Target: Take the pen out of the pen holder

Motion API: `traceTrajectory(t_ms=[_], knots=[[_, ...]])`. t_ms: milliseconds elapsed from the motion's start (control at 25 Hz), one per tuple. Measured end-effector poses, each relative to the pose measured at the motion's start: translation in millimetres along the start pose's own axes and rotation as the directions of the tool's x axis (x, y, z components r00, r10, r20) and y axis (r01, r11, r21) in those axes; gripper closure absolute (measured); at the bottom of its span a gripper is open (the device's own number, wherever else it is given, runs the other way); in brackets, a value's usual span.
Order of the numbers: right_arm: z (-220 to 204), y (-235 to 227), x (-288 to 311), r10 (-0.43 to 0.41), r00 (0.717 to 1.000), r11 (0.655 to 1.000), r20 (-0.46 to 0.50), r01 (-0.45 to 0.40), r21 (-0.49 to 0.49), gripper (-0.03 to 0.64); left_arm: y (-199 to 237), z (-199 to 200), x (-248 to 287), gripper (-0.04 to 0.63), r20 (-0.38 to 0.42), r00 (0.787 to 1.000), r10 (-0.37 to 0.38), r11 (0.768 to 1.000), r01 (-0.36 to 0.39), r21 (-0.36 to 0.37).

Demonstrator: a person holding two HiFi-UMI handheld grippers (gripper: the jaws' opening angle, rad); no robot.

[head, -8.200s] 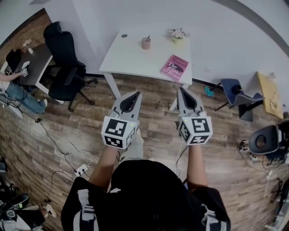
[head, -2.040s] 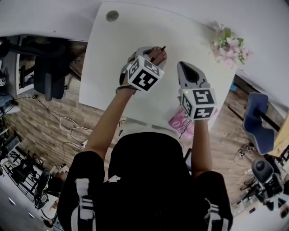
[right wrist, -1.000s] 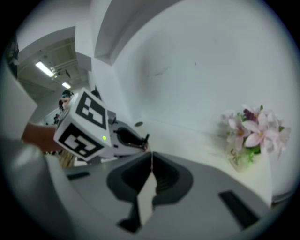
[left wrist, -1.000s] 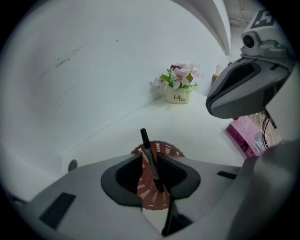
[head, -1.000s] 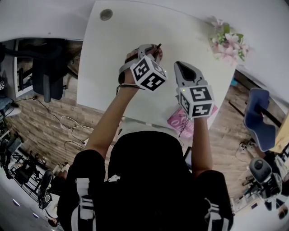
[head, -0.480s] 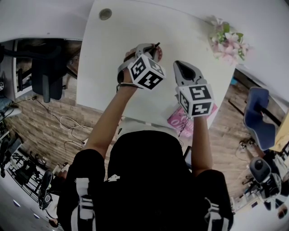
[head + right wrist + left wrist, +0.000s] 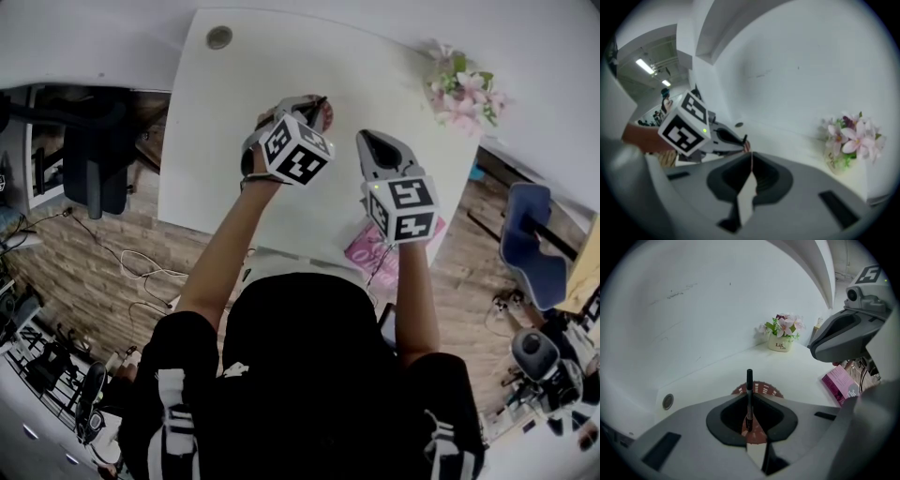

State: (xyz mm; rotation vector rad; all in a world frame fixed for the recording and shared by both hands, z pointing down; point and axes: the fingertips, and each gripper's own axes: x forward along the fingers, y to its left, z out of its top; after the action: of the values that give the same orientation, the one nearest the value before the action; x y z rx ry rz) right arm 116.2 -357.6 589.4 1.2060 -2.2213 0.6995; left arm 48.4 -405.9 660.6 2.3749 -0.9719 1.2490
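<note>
Pen [image 7: 749, 394], one, stands in one pink pen holder [image 7: 764, 389], the left gripper [image 7: 750, 425] having just closed its jaws onto it. Right gripper [image 7: 751, 161] hovers beside, jaws together, empty; one flower pot [image 7: 780, 344] and one book [image 7: 840, 383] lie nearby.

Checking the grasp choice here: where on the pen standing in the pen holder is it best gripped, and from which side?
Probably the bare shaft of the pen above the rim of the pen holder, approached from above: it stands upright and only that part is exposed. The left gripper is there; its jaws have just been closing, with the pen between them.
</note>
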Motion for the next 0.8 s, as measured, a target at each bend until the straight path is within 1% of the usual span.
traceTrajectory(t_ms=[160,440,560,640,800], knots=[[2.8,1.9,-3.3,-0.003,1.000,1.000,0.006,0.003,0.001,0.583,0.6,2.3,-7.0,0.535,0.028,1.000,-0.013,0.999,0.014,-0.032],[10.0,6.6,-9.0,-0.011,1.000,1.000,0.021,0.011,-0.014,0.583,1.9,7.4,-21.3,0.535,0.061,0.998,-0.009,0.999,0.012,-0.037],[16.2,11.4,-14.4,-0.008,0.999,1.000,0.036,0.009,-0.026,0.582,-0.1,9.2,-33.1,0.535,0.089,0.996,-0.026,0.997,0.032,-0.064],[21.5,14.1,-18.5,-0.007,0.999,0.999,0.049,0.009,-0.037,0.583,0.9,11.2,-41.7,0.535,0.112,0.993,-0.023,0.996,0.033,-0.084],[29.8,19.7,-29.1,-0.013,0.998,0.998,0.067,0.017,-0.056,0.583,-0.6,17.5,-56.6,0.535,0.145,0.989,-0.014,0.996,0.027,-0.086]])
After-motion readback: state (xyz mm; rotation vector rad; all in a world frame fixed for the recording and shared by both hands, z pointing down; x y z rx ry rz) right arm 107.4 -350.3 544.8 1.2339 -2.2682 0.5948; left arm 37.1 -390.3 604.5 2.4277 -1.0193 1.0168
